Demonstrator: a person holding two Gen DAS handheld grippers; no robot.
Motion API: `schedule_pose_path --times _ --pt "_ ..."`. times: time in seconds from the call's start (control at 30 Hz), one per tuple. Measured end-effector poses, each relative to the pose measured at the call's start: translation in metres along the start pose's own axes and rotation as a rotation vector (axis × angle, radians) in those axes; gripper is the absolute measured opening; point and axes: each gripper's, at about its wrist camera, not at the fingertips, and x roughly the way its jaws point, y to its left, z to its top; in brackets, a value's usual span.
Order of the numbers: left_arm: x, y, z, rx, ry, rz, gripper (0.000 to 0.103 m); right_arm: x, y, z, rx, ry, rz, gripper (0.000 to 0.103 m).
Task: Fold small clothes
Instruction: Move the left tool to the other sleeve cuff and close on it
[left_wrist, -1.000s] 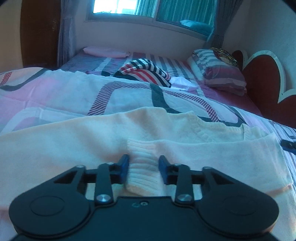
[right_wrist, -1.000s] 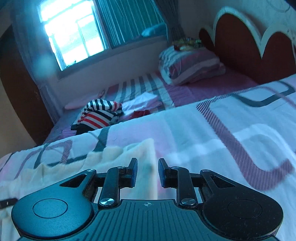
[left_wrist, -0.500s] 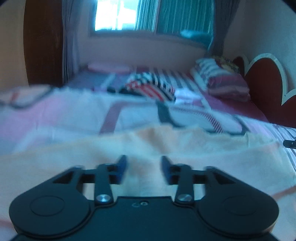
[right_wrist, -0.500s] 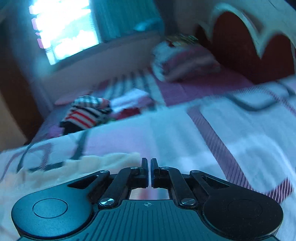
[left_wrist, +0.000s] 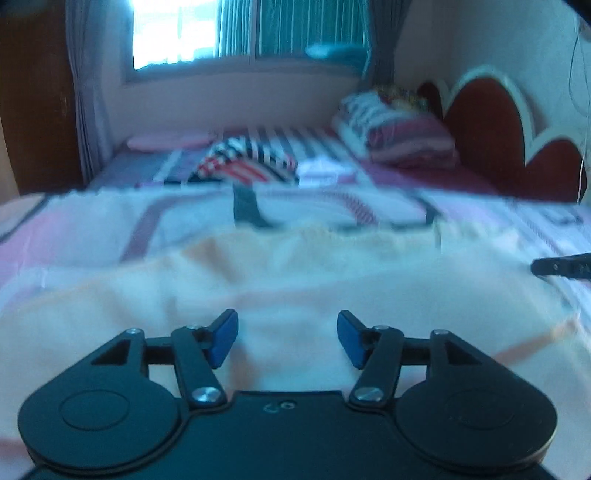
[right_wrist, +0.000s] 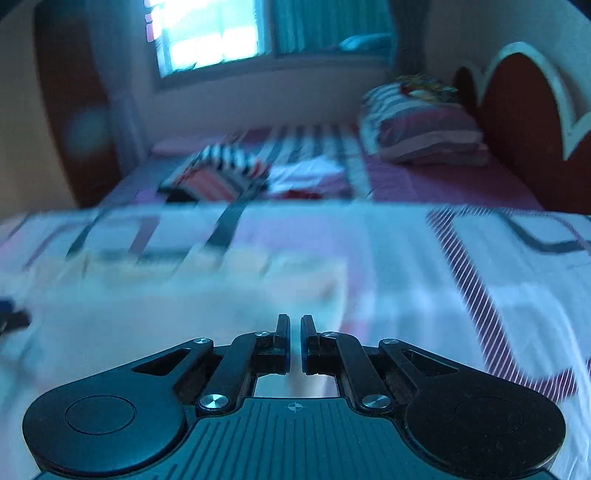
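While both views are smeared by motion blur, the left gripper (left_wrist: 287, 338) is seen held low and level over a pale cream sweater (left_wrist: 295, 280), its two blue-padded fingers (left_wrist: 222, 342) spread wide apart with nothing between them. The sweater lies spread flat across the near part of the bed, on a quilt (left_wrist: 110, 221) patterned in white, pink and dark bands, and reaches from the left edge of that view almost to the right edge. At the right edge a dark fingertip of the other tool (left_wrist: 561, 266) juts in just above the sweater's right side; the rest of it is cut off.

In the right wrist view the right gripper (right_wrist: 295, 341) is likewise low and level, pointing toward the far end of the bed. Its fingers stand nearly together, leaving only a thin slit, and pale cloth shows directly behind and below them; whether the sweater (right_wrist: 166, 325) is actually pinched there cannot be told. The sweater's right edge ends just right of the fingertips, beyond which bare quilt (right_wrist: 461, 277) runs on.

Farther back, a folded striped garment (left_wrist: 247, 160) and white clothes (left_wrist: 325, 171) lie on the sheet, with a striped pillow (right_wrist: 421, 125) at the headboard (right_wrist: 524, 122) beneath a window (left_wrist: 192, 33). Fine detail of all these is lost to blur.
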Motion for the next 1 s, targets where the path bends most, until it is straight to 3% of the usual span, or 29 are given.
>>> schedule_pose_path --times 0.13,0.27,0.37,0.47,0.53,0.57,0.6,0.67,0.83,1.0 --pt "-0.012 0.000 -0.007 -0.005 -0.001 0.017 0.057 -0.013 0.017 -0.031 -0.089 -0.015 -0.053 0.004" --pt "-0.020 -0.004 -0.009 -0.025 -0.017 -0.007 0.058 -0.038 0.028 -0.041 -0.071 -0.063 -0.014 0.004" --pt "-0.011 -0.012 -0.016 -0.017 -0.009 0.018 0.060 -0.029 0.028 -0.054 -0.047 -0.019 -0.025 0.004" --pt "-0.022 -0.012 -0.013 -0.047 -0.007 0.029 0.061 -0.032 0.032 -0.048 -0.031 -0.014 -0.047 0.004" --pt "-0.023 -0.011 -0.017 -0.051 -0.004 0.014 0.064 -0.046 0.036 -0.045 -0.040 -0.062 -0.027 0.004" --pt "-0.018 -0.011 -0.020 -0.037 0.028 0.019 0.065 -0.044 0.039 -0.046 -0.052 -0.055 -0.029 0.004" --pt "-0.019 -0.011 -0.021 -0.022 0.013 0.023 0.066 -0.035 0.039 -0.049 -0.054 0.008 -0.046 0.004" --pt "-0.029 -0.008 -0.019 -0.044 0.007 0.023 0.064 -0.031 0.037 -0.050 -0.031 0.019 -0.039 0.004" --pt "-0.071 0.034 -0.041 -0.175 -0.030 0.064 0.064 -0.056 0.037 -0.045 0.041 -0.042 -0.005 0.004" --pt "-0.119 0.108 -0.073 -0.303 -0.052 0.247 0.064 -0.059 0.026 -0.047 0.150 -0.048 -0.019 0.004"
